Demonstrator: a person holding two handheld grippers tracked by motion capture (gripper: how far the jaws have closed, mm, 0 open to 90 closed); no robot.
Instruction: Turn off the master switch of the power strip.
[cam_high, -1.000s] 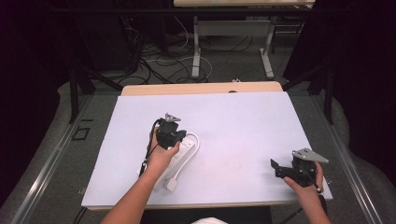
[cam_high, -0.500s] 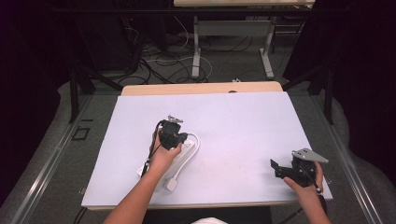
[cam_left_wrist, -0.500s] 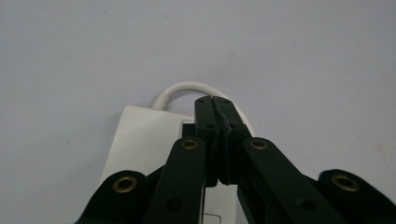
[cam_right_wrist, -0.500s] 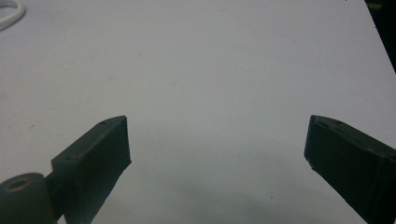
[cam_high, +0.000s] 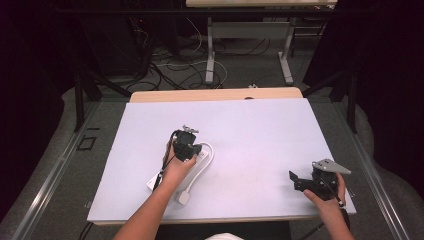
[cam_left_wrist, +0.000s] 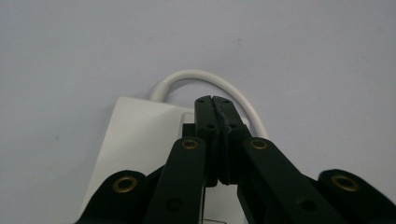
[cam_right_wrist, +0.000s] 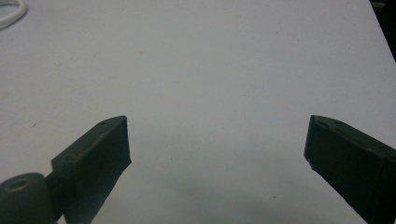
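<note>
White rectangular power strip (cam_left_wrist: 140, 140): smooth plastic, faint satin sheen. Its white round cord (cam_left_wrist: 205, 81): smooth, slightly glossy rubbery sheath; white plug block (cam_high: 183, 197) at the end, plastic.

Pale lilac-grey table top (cam_high: 260, 135): matt, smooth sheet, a few faint scuffs and specks. Strip of light wood (cam_high: 215, 94) along its far edge, matt.

Left gripper (cam_left_wrist: 215, 103): matt black plastic, brass-coloured metal inserts in its links.

Right gripper (cam_right_wrist: 217, 140): matt black pads, dusty edges; dull grey three-cornered plate (cam_high: 330, 166).

Grey floor (cam_high: 75, 150): matt.
</note>
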